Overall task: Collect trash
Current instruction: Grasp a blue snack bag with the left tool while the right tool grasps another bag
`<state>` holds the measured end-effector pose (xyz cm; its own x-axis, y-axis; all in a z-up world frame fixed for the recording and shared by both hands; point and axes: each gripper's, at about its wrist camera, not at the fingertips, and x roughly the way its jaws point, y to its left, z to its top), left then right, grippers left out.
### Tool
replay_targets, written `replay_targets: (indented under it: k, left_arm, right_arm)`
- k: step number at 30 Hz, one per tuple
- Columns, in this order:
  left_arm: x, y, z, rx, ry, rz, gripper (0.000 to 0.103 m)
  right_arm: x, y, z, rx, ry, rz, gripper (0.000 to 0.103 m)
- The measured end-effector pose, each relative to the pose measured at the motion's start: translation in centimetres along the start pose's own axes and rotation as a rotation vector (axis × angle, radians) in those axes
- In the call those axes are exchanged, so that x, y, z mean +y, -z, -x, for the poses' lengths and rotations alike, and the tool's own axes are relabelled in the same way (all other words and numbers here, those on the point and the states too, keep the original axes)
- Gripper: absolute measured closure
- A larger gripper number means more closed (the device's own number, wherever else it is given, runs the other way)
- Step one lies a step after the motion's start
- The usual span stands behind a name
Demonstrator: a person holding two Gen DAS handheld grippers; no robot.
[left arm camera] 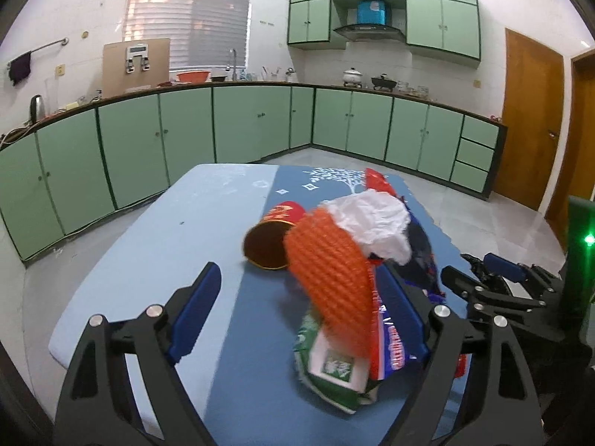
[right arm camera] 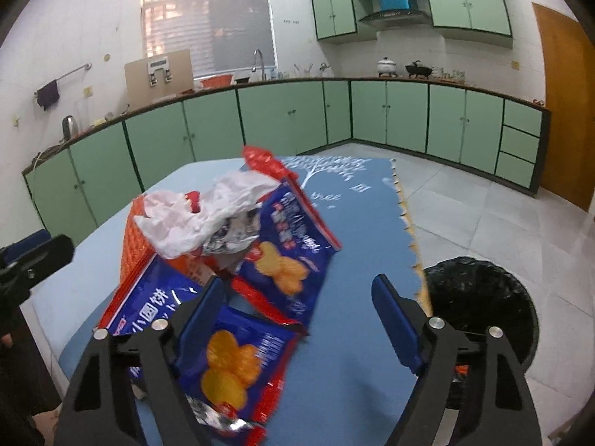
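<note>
A pile of trash lies on the blue table (left arm camera: 148, 260): an orange foam net (left arm camera: 331, 282), a crumpled white plastic bag (left arm camera: 372, 219), a red paper cup (left arm camera: 273, 236) on its side, a green-and-white wrapper (left arm camera: 331, 375) and blue-and-red biscuit wrappers (right arm camera: 282, 256). My left gripper (left arm camera: 301, 308) is open, its jaws either side of the orange net and wrappers. My right gripper (right arm camera: 301, 319) is open and empty over the biscuit wrappers, its left finger (right arm camera: 200, 316) against them. The right gripper also shows at the right of the left wrist view (left arm camera: 494, 278).
A black-lined trash bin (right arm camera: 479, 304) stands on the floor by the table's right edge. Green kitchen cabinets (left arm camera: 223, 126) run along the far walls. A wooden door (left arm camera: 531, 119) is at the right. The left gripper's body (right arm camera: 29, 264) shows at the left of the right wrist view.
</note>
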<state>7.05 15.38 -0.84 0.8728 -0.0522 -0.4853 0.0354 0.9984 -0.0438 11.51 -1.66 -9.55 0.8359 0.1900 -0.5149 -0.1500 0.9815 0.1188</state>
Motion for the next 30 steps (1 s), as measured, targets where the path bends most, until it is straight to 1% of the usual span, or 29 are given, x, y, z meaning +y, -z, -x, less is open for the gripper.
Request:
replay_targets:
  k: [2,5,11,13,15,16,17,18,21,23,26,30]
  left_arm:
    - [0.6,0.0,0.1,-0.007,-0.016,0.008,0.021]
    - [1.1,0.1,-0.3,-0.003,-0.033,0.012,0.021]
    - [1.4,0.4,-1.4,0.011,-0.045,0.022,0.021]
    - [1.4,0.4,-1.4,0.013,-0.037,0.024,0.021]
    - [1.2,0.5,-1.3,0.01,-0.028,0.023,0.021]
    - [1.1,0.5,-1.2,0.009,-0.021,0.022,0.021]
    - [1.0,0.6,-1.2,0.011,-0.014,0.022,0.021]
    - [0.9,0.6,-1.1,0.013,-0.006,0.025,0.021]
    - [0.3,0.6,-1.0,0.024,0.029,0.038,0.021]
    - [-0.5,0.8,-0.7,0.03,0.056,0.038,0.021]
    - [-1.7,1.1,-0.4,0.044,0.099,0.032,0.021]
    - [-3.4,2.0,-0.5,0.072,0.144,0.01,0.027]
  right_arm:
    - [0.6,-0.1,-0.7,0.006,0.003,0.009,0.027]
    - [1.3,-0.2,-1.4,0.009,0.03,0.02,0.03]
    - [1.9,-0.5,-2.4,0.026,0.053,0.02,0.034]
    - [2.0,-0.5,-2.8,0.037,0.054,0.016,0.04]
    - [1.8,-0.6,-3.1,0.055,0.043,0.005,0.05]
    - [1.5,-0.6,-3.2,0.063,0.035,-0.001,0.054]
    - [1.5,-0.6,-3.3,0.069,0.026,-0.005,0.061]
    - [1.4,-0.6,-3.4,0.075,0.016,-0.009,0.064]
    - [1.2,-0.6,-3.0,0.067,-0.003,-0.004,0.08]
    - [1.2,-0.8,-2.7,0.058,-0.01,0.0,0.085]
    - [0.3,-1.1,-1.8,0.04,-0.022,-0.015,0.087]
    - [-1.1,-1.5,-0.6,0.017,-0.048,-0.044,0.094]
